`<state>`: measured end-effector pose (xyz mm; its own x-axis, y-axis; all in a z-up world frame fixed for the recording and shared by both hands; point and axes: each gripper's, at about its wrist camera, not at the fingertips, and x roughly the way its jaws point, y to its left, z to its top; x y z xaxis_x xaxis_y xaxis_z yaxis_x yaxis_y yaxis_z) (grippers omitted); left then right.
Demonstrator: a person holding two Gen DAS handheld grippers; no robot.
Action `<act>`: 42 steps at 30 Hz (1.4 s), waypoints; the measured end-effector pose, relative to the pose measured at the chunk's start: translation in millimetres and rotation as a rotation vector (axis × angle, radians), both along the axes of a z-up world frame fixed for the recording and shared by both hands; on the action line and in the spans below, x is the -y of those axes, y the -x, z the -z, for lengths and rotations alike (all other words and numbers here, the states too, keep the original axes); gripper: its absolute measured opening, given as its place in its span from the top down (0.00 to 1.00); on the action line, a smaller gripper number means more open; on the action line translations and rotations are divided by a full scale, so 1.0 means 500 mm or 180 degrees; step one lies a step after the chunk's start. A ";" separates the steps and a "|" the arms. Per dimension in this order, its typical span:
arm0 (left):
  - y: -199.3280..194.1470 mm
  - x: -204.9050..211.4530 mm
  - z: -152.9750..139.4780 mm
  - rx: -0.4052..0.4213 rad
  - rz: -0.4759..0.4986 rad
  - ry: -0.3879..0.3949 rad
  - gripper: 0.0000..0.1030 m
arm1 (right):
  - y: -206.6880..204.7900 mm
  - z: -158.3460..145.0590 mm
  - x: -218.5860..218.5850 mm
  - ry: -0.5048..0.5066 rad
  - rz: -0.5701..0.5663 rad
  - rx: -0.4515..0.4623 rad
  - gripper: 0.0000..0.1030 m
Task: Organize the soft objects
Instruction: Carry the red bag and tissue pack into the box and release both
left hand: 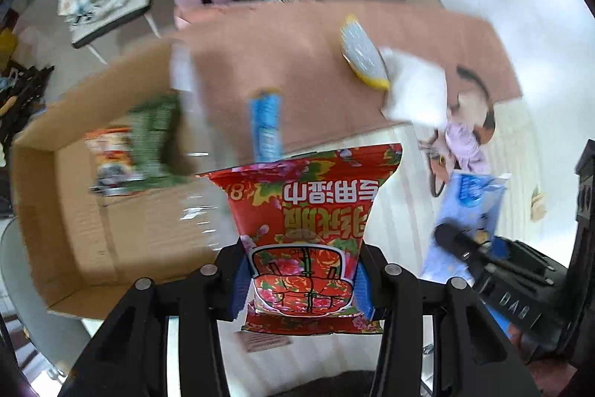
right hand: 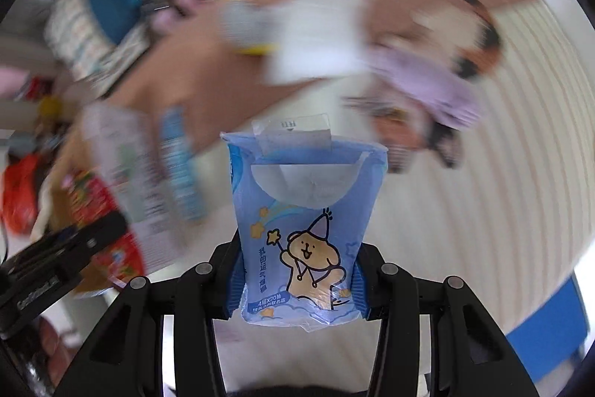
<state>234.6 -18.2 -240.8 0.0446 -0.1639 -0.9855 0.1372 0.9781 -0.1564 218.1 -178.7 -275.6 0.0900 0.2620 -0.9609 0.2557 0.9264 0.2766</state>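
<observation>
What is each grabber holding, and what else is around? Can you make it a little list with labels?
left gripper: shut on the red flowery packet
right gripper: shut on the blue tissue pack with a cartoon bear
cardboard box: open, left of the red packet, with a green packet and another packet inside
pink mat: behind, with a white packet and a yellow-edged packet
cat plush: right, in a lilac outfit
blur: background details hard to read

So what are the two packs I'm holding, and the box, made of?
Red floral pack: glossy printed plastic film, crinkled. Blue tissue pack: thin soft plastic wrap with a clear peel tab, probably tissues inside. Box: plain brown corrugated cardboard, matte.
</observation>
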 end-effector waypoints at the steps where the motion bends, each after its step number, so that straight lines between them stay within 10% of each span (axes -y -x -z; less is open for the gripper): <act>1: 0.001 -0.028 -0.016 0.0031 -0.0034 0.0006 0.59 | -0.010 -0.023 -0.042 -0.0075 -0.0131 0.0055 0.53; 8: -0.022 -0.290 -0.051 0.0081 -0.0440 -0.0250 0.59 | -0.048 -0.073 -0.340 -0.0309 -0.0831 0.0155 0.53; 16: -0.109 -0.499 0.114 -0.0349 -0.0806 -0.0336 0.59 | -0.095 0.064 -0.537 -0.0172 -0.1154 -0.0226 0.53; 29: -0.212 -0.512 0.287 -0.0775 -0.0647 -0.0329 0.59 | -0.102 0.219 -0.601 0.0220 -0.1306 -0.0663 0.53; 42: -0.230 -0.531 0.234 -0.0746 -0.0741 -0.0268 0.51 | -0.094 0.191 -0.613 0.0180 -0.1282 -0.0660 0.32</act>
